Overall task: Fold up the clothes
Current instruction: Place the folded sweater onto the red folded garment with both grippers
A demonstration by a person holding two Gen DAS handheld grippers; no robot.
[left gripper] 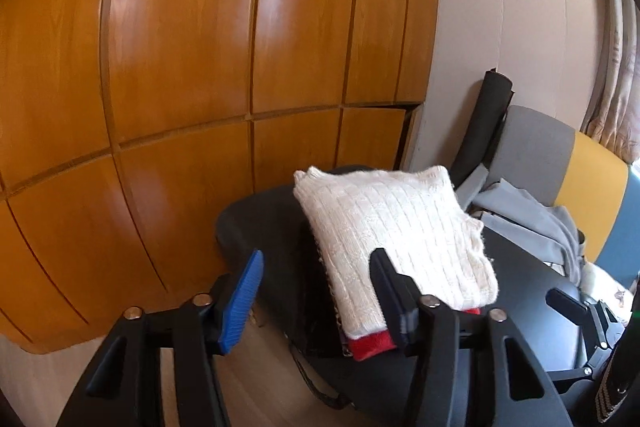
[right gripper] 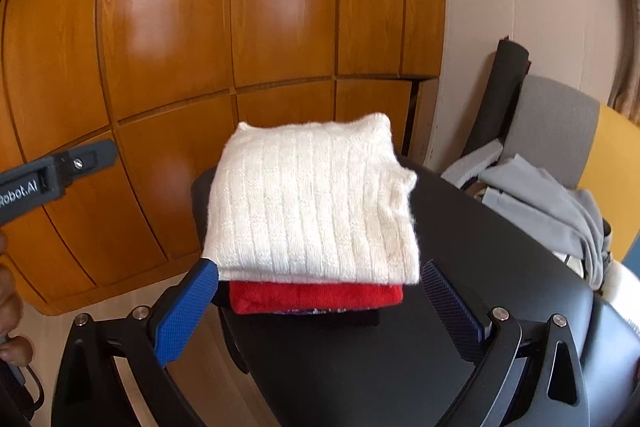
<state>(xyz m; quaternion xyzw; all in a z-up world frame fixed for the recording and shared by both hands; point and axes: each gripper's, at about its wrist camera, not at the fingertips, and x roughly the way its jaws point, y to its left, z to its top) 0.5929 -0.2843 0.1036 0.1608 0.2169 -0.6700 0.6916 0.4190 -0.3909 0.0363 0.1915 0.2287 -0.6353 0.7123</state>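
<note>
Right wrist view: a folded white knit sweater (right gripper: 312,199) sits at the centre of the frame, topping a small stack with a folded red garment (right gripper: 316,297) beneath it and a dark patterned piece under that, all on a black table (right gripper: 460,247). The right gripper (right gripper: 320,311), in the lower part of the frame, has its blue pads spread wide on either side of the stack's near edge, gripping nothing. The left gripper (left gripper: 316,291) also stands apart and empty, low in its own view. At the right edge, crumpled grey clothes (right gripper: 552,203) lie heaped beside a grey chair (right gripper: 552,123). Wooden wardrobe doors (right gripper: 200,27) fill the upper left.
</note>
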